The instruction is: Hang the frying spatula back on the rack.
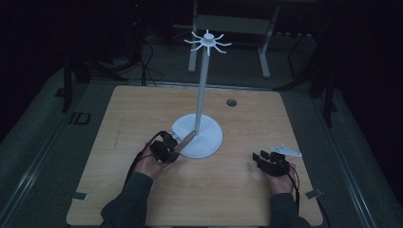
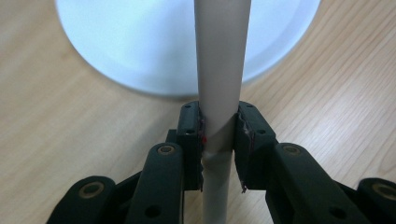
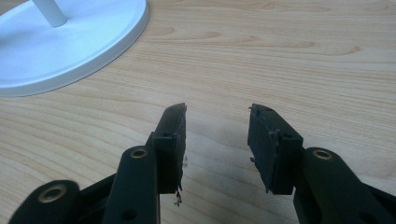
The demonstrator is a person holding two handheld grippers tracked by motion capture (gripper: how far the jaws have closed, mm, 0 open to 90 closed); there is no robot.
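Observation:
A white stand has a round base point(image 1: 211, 140) and a tall thin pole point(image 1: 202, 90) topped by a ring of hooks point(image 1: 207, 42). My left gripper point(image 1: 175, 150) sits at the base's front left, shut on a pale tan rod point(image 1: 187, 140) that slants up over the base toward the pole. In the left gripper view both pads clamp the rod point(image 2: 219, 70) between the tips of the left gripper point(image 2: 219, 123), with the base point(image 2: 140, 46) behind. My right gripper point(image 1: 260, 156) rests low at the table's right, open and holding nothing. In the right gripper view its jaws point(image 3: 217, 116) stand apart over bare wood.
The wooden table point(image 1: 142, 109) has a small dark round hole point(image 1: 231, 102) behind the stand. Grey tape tabs mark the front corners point(image 1: 78, 195) point(image 1: 312, 193). The stand's base point(image 3: 70, 42) lies up and left of the right jaws. A metal frame point(image 1: 263, 52) stands on the floor beyond.

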